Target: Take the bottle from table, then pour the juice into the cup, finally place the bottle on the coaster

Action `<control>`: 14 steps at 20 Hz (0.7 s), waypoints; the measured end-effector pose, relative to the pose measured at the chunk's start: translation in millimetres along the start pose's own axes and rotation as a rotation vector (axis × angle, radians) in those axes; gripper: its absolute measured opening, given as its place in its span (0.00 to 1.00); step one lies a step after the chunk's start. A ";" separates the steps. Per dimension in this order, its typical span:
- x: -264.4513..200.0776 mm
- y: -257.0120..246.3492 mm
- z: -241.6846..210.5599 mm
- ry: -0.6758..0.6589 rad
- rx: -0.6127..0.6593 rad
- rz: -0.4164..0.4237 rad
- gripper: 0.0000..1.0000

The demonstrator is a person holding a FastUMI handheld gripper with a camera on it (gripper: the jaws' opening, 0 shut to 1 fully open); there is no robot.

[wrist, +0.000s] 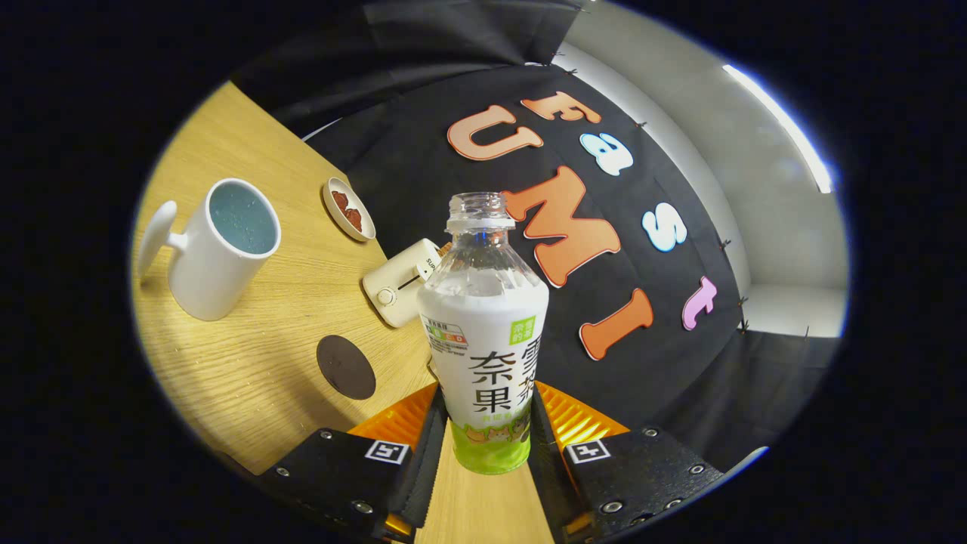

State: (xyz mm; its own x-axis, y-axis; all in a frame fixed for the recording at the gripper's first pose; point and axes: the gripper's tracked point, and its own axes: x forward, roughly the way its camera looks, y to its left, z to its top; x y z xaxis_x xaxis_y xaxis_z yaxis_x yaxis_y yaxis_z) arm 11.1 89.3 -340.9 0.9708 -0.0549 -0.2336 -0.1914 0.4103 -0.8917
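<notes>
Between the fingers of the gripper (pixel 489 423) stands the juice bottle (pixel 486 332), uncapped, its lower body pinched from both sides so that the gripper is clenched on it. The whole view is tilted, so the wooden table (pixel 249 363) slopes away to one side, and the bottle's base seems to hang clear of the tabletop, though I cannot be sure it is lifted rather than just resting.

Beyond the fingers and off to the side waits the white cup (pixel 219 245), handle turned away, with a bluish inside. Nearer the gripper lies the dark round coaster (pixel 346 367), flat on the table. A small toaster (pixel 400 281) sits just behind the bottle, and a little dish (pixel 349 209) with reddish pieces lies past it, near the booth wall.

The risks, as I judge them: the bottle is open, so any quick swing toward the cup could slosh juice out early. The grip sits low on a smooth label, so tipping to pour may let the bottle slide or twist. The cup mouth is modest, and a poorly aimed tilt would spill onto the table. Passing close by the toaster invites a knock.
</notes>
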 end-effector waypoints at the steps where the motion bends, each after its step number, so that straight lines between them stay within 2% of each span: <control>1: 2.2 1.6 3.1 -0.008 -0.032 -0.003 0.61; 7: -3.0 8.8 21.3 -0.080 -0.248 -0.028 0.61; 11: -7.1 15.3 28.5 -0.115 -0.350 -0.018 0.61; 14: -10.4 18.5 30.1 -0.146 -0.428 -0.047 0.61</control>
State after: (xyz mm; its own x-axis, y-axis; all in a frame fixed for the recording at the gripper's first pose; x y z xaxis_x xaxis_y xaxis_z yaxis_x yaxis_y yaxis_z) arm 1.9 124.8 -343.3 0.9842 0.0768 -0.1596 -0.1597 -0.0049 -0.9872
